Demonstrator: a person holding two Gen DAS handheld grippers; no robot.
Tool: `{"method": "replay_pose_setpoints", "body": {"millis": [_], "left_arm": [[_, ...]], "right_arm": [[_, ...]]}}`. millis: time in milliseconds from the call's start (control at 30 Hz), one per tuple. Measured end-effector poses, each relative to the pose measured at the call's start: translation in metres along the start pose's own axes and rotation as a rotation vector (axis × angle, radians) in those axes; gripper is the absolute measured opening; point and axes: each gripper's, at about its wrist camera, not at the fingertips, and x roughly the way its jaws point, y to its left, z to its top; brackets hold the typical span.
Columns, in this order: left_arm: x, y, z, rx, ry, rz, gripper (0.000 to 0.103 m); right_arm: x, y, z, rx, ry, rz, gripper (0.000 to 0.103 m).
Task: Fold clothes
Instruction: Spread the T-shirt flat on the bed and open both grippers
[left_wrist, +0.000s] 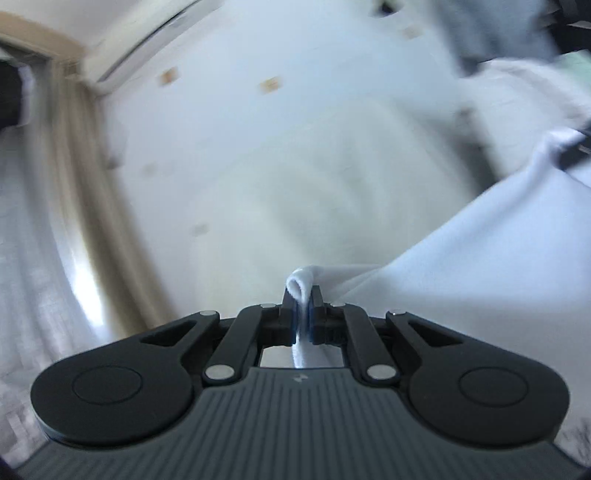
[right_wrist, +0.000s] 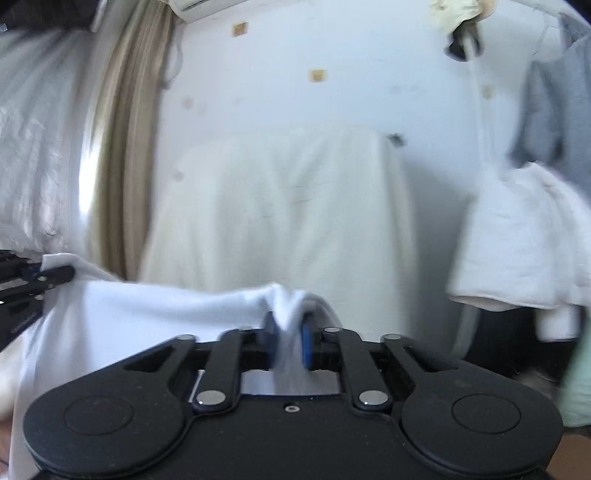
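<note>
We hold both tongs about level, left gripper (left_wrist: 302, 295) and right gripper (right_wrist: 290, 328) each pinching the white cloth (right_wrist: 147, 314) stretched between them.

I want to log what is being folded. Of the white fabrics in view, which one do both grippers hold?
The smooth white garment stretched between the left gripper and the right gripper; the rumpled white cloth hangs apart, untouched.

wrist views level, close | both face wall (left_wrist: 295, 147) | share cloth (right_wrist: 129, 314)
</note>
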Motion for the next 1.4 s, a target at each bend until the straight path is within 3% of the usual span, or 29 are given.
{"method": "replay_pose_setpoints", "body": {"millis": [33, 100, 133, 167, 267, 367, 500, 533, 633, 767, 800, 900, 933, 967, 1000, 1033, 1133, 1200, 1267, 1300, 1333, 1367, 1400], "left_arm": [[0.018, 0.001, -0.011, 0.013, 0.081, -0.005, 0.007], [0.053, 0.002, -0.037, 0.042, 0.261, -0.037, 0.012], [0.065, 0.0, -0.056, 0.049, 0.365, -0.083, 0.014], [0.072, -0.001, -0.077, 0.041, 0.45, -0.125, 0.014], [0.061, -0.001, -0.131, 0.017, 0.57, -0.194, 0.019], [0.033, 0.006, -0.163, -0.058, 0.632, -0.256, 0.023], [-0.013, 0.023, -0.183, -0.268, 0.669, -0.378, 0.034], [-0.024, 0.024, -0.18, -0.308, 0.659, -0.398, 0.04], [-0.05, 0.024, -0.179, -0.333, 0.646, -0.456, 0.042], [-0.069, 0.021, -0.185, -0.309, 0.634, -0.519, 0.044], [-0.07, 0.02, -0.187, -0.301, 0.632, -0.515, 0.046], [-0.065, 0.023, -0.196, -0.343, 0.654, -0.522, 0.047], [-0.061, 0.024, -0.199, -0.363, 0.663, -0.528, 0.047], [-0.059, 0.025, -0.2, -0.375, 0.666, -0.531, 0.047], [-0.056, 0.026, -0.2, -0.378, 0.665, -0.526, 0.047], [-0.054, 0.026, -0.2, -0.375, 0.66, -0.517, 0.047], [-0.051, 0.026, -0.199, -0.353, 0.649, -0.498, 0.047], [-0.05, 0.025, -0.201, -0.346, 0.652, -0.498, 0.047], [-0.047, 0.024, -0.203, -0.349, 0.662, -0.494, 0.047], [-0.046, 0.023, -0.204, -0.351, 0.668, -0.491, 0.047], [-0.046, 0.023, -0.204, -0.351, 0.67, -0.488, 0.047], [-0.047, 0.023, -0.203, -0.35, 0.669, -0.484, 0.047], [-0.049, 0.024, -0.201, -0.344, 0.663, -0.48, 0.047]], "right_arm": [[0.015, 0.002, 0.002, 0.008, 0.07, -0.008, 0.035], [0.027, 0.009, -0.008, 0.005, 0.184, -0.094, 0.037], [0.023, 0.01, -0.019, 0.003, 0.221, -0.12, 0.042], [0.014, 0.009, -0.031, 0.01, 0.253, -0.129, 0.053], [-0.027, -0.004, -0.076, 0.036, 0.356, -0.135, 0.06], [-0.072, -0.034, -0.122, 0.123, 0.451, -0.173, 0.06], [-0.1, -0.105, -0.176, 0.484, 0.563, -0.212, 0.061], [-0.102, -0.121, -0.183, 0.574, 0.565, -0.221, 0.061], [-0.108, -0.157, -0.199, 0.827, 0.511, -0.222, 0.061], [-0.099, -0.139, -0.209, 0.785, 0.576, -0.227, 0.063], [-0.093, -0.123, -0.21, 0.724, 0.646, -0.176, 0.063], [-0.068, -0.076, -0.207, 0.413, 0.755, -0.199, 0.061], [-0.066, -0.065, -0.205, 0.347, 0.756, -0.227, 0.051], [-0.065, -0.058, -0.202, 0.303, 0.739, -0.231, 0.014], [-0.065, -0.05, -0.198, 0.259, 0.722, -0.234, 0.006], [-0.065, -0.046, -0.193, 0.205, 0.685, -0.263, 0.005], [-0.08, -0.048, -0.156, -0.003, 0.463, -0.563, 0.005], [-0.095, -0.066, -0.131, 0.01, 0.318, -0.682, 0.005], [-0.103, -0.089, -0.122, 0.005, 0.235, -0.722, 0.007], [-0.103, -0.1, -0.127, -0.005, 0.195, -0.697, 0.009], [-0.1, -0.11, -0.138, -0.005, 0.18, -0.665, 0.02], [-0.094, -0.124, -0.155, 0.033, 0.224, -0.632, 0.032], [-0.092, -0.133, -0.17, 0.102, 0.284, -0.635, 0.032]]}}
